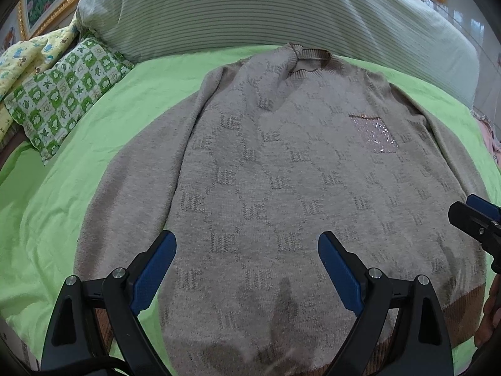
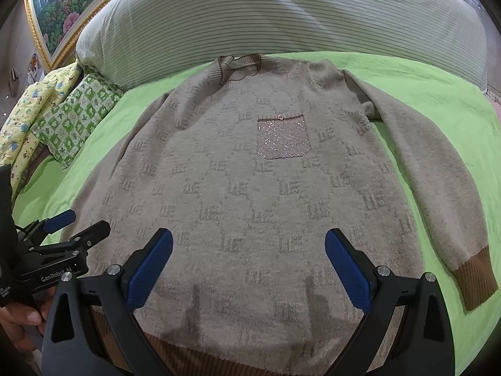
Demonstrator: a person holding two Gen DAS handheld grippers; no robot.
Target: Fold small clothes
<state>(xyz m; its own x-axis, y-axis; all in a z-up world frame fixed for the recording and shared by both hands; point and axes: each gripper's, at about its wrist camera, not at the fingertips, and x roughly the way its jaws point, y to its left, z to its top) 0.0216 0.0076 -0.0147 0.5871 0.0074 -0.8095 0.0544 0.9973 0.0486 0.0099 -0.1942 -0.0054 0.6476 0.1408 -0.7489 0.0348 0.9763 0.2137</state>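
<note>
a: where's the sweater [image 2: 250, 188] lying?

b: face up on the green sheet [image 2: 438, 94], neck toward 12 o'clock by the striped pillow [image 2: 281, 15], brown hem toward 6. spread flat like that, probably so the fold lines are easy to read.

a: and the sleeves?

b: in the right wrist view one sleeve [image 2: 438, 194] runs down from 1 toward 4 o'clock, apart from the body, cuff on the sheet. the other lies along the body's 9 o'clock edge in the left wrist view.

a: grippers?

b: left gripper [image 1: 247, 244] is spread wide, nothing between its fingers, hovering over the lower body near 6 o'clock. right gripper [image 2: 249, 242] likewise wide and empty, over the hem area.

a: why side by side there?

b: my guess: both are poised near the hem to start the first fold. no fold is made yet. the sparkly pocket [image 2: 281, 138] sits up top, untouched.
</note>
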